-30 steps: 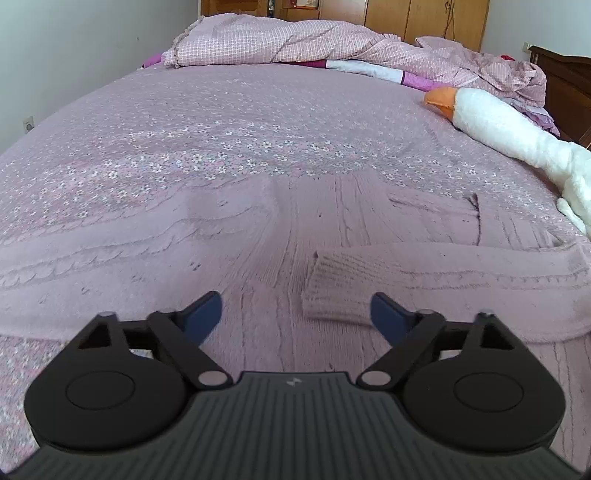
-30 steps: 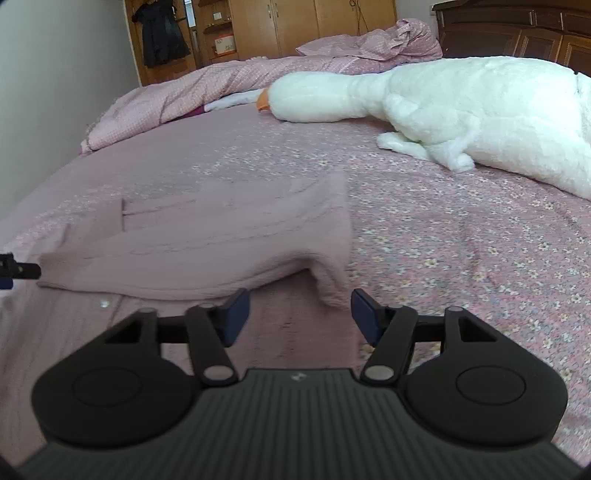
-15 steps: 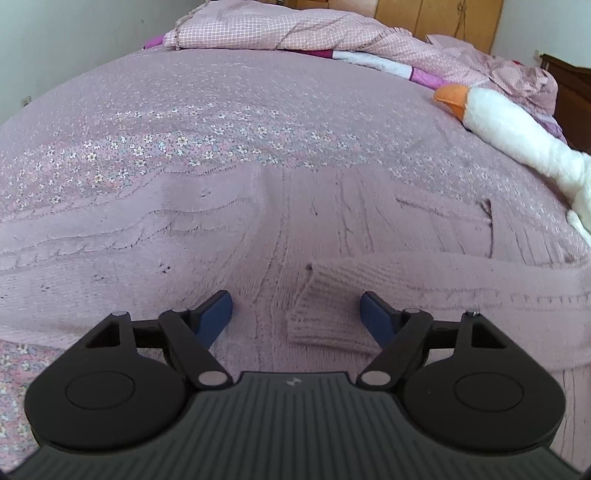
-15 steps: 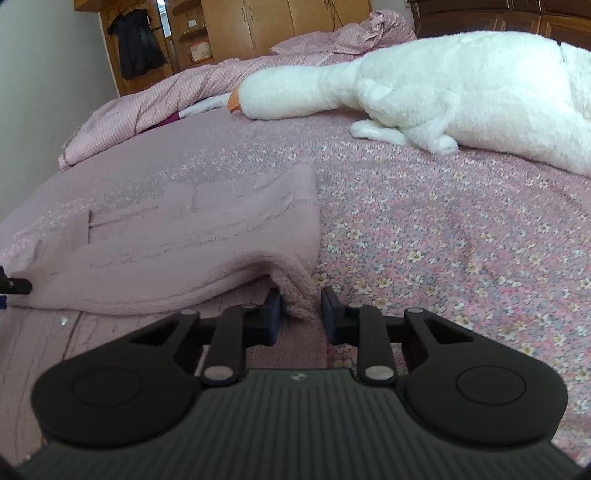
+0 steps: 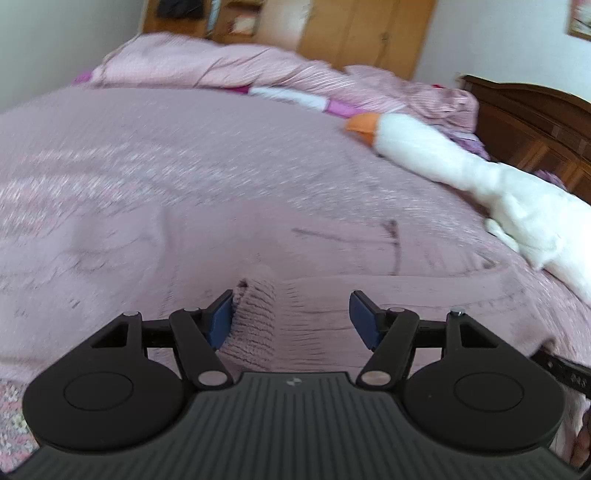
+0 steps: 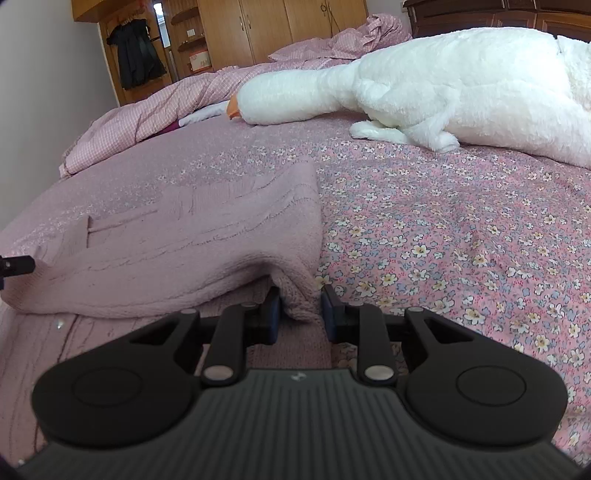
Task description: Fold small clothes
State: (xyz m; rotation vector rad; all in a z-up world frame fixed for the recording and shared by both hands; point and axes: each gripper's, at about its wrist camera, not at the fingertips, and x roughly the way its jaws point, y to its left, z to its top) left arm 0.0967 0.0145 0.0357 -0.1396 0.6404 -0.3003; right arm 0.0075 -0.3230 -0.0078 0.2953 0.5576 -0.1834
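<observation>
A mauve cable-knit sweater lies flat on the bed, one sleeve folded across its body. The sleeve's ribbed cuff sits between the fingers of my left gripper, close against the left blue pad. That gripper is open and the view is motion-blurred. In the right wrist view the sweater has a raised fold at its side edge. My right gripper is shut on that bunched edge. The left gripper's tip shows at the far left.
A big white plush goose lies along the right side of the floral bedspread. A crumpled pink checked duvet is heaped at the head. A dark wooden bedstead stands beyond, and wardrobes at the back.
My right gripper went from open to shut on the sweater's side edge. The left gripper moved forward over the sleeve cuff, and its fingers narrowed a little.
</observation>
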